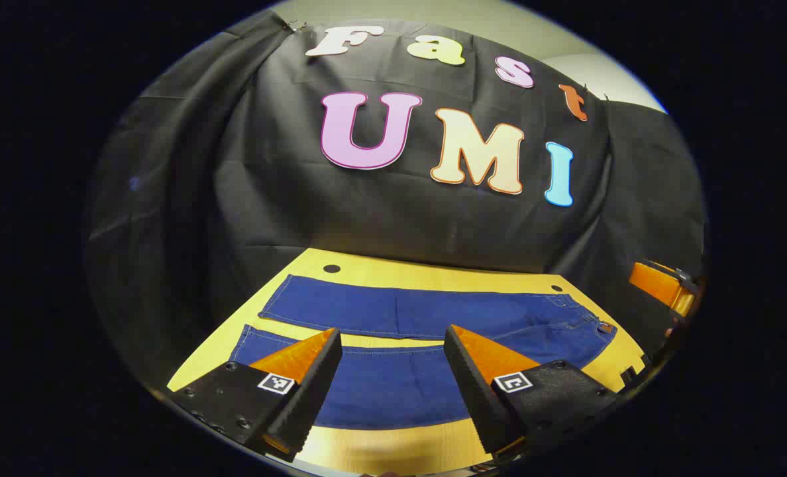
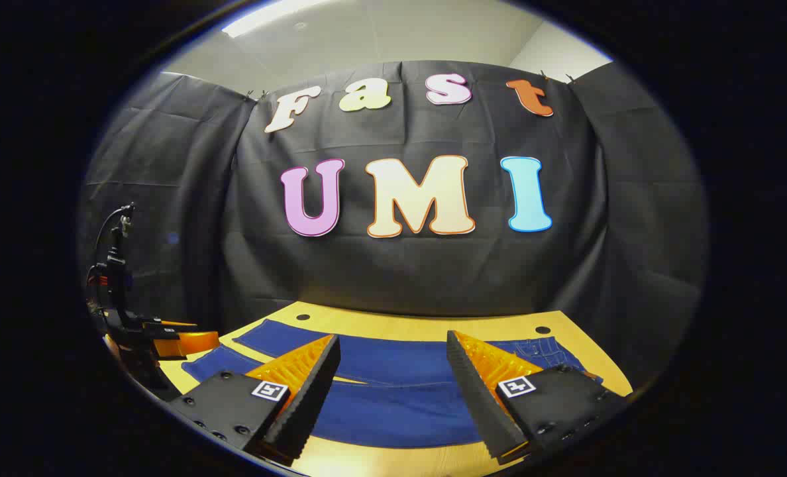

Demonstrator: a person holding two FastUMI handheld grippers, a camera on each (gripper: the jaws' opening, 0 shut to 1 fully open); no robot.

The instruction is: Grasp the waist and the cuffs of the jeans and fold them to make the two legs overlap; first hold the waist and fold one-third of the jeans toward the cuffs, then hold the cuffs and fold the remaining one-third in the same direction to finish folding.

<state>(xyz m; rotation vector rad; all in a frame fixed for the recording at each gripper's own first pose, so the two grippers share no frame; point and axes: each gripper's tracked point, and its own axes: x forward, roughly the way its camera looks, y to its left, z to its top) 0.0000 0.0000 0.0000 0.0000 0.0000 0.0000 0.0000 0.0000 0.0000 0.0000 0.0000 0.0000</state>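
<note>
Dark blue jeans (image 1: 420, 311) lie flat on the yellow table (image 1: 433, 268), the two legs side by side with a thin strip of table between them. The cuffs (image 1: 271, 301) point left and the waist (image 1: 599, 331) lies at the right. My left gripper (image 1: 392, 330) hovers open above the near leg, holding nothing. In the right gripper view the jeans (image 2: 393, 361) stretch across the table (image 2: 420, 328), with the waist (image 2: 552, 351) at the right. My right gripper (image 2: 393, 336) hangs open over them, nothing between its fingers.
The black cloth wall stands right behind the table's far edge. Two dark round holes (image 1: 331, 268) (image 1: 556, 288) mark the tabletop near that edge. The other gripper (image 1: 662, 285) shows at the far right of the left gripper view, and its counterpart (image 2: 168, 341) at the left of the right gripper view.
</note>
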